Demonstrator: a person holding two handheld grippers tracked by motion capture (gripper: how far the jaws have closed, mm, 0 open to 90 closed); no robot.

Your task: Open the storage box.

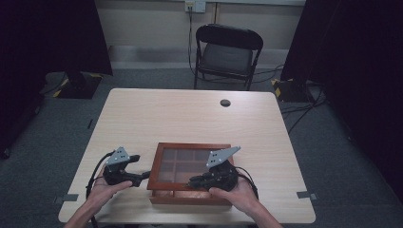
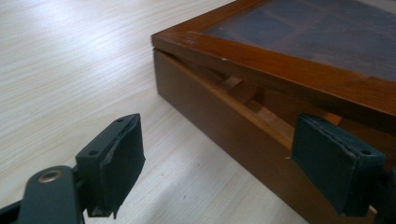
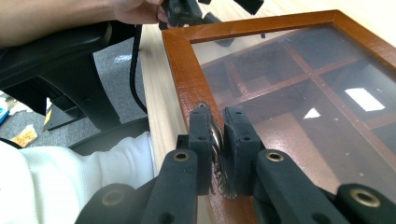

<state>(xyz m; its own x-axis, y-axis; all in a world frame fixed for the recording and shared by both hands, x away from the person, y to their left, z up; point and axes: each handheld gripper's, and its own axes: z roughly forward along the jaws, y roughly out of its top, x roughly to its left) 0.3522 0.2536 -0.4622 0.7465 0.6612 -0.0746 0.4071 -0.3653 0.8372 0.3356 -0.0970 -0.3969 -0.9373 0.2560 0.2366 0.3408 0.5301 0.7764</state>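
1. Counter (image 1: pixel 190 114): pale wood-grain laminate with rounded corners. A small dark round grommet (image 1: pixel 225 102) sits toward 12 o'clock, near the far edge. The far half of the top is bare.
2. Wooden box (image 1: pixel 164 183) with a glass-panelled lid (image 3: pixel 187 70): sits at 6 o'clock on the counter, close to the near edge. Compartment dividers show through the glass. In the left gripper view the lid stands slightly raised off the box body, with a gap along the edge.
3. Right tongs (image 3: pixel 218 140): pressed together, pinching a small metal knob (image 3: pixel 216 136) on the lid's near frame.
4. Left tongs (image 2: pixel 233 158): spread wide, nothing between them, at 9 o'clock of the box, just beside its left side.
5. Room: grey carpet floor; a black folding chair (image 1: pixel 227 52) at 12 o'clock beyond the counter; dark curtains at 9 and 3 o'clock; a wall socket (image 1: pixel 195 5) behind the chair; cables on the floor at 2 o'clock.
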